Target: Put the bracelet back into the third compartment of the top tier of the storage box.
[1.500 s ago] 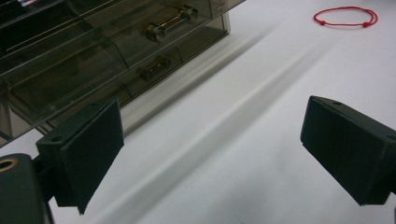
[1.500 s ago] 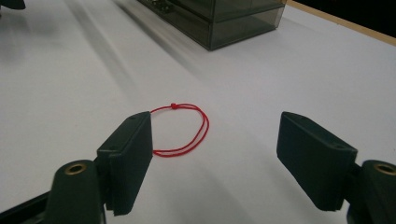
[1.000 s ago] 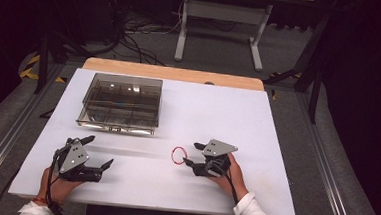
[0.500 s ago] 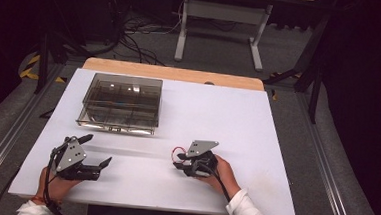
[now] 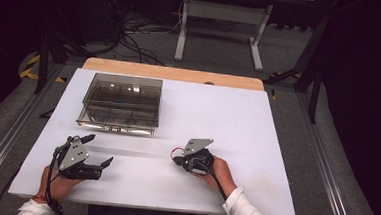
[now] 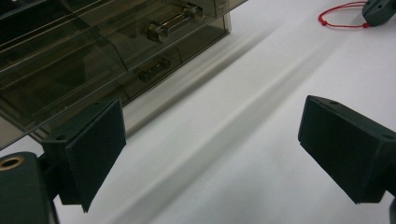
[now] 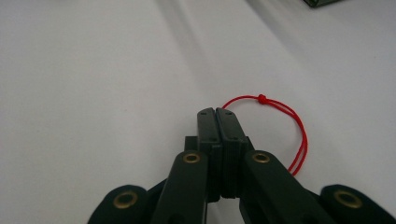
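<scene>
Two tongs: working over white table [image 5: 276,143].
Right tongs [image 7: 218,119]: having just closed, pinching thin red cord loop [image 7: 299,133] lying on table.
Left tongs [image 6: 210,149]: gaping wide, holding nothing, facing smoky transparent plastic drawer box [image 6: 93,51].

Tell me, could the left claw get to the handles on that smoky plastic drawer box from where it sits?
Probably yes. The left claw is open and faces the drawer box, with bare white table between them. The drawer handles face it, with nothing blocking.

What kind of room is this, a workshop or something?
Probably a lab or recording studio: a white tabletop on a dark floor, loose black cables behind it, yellow-black hazard tape, and a smoky clear plastic drawer box.
</scene>
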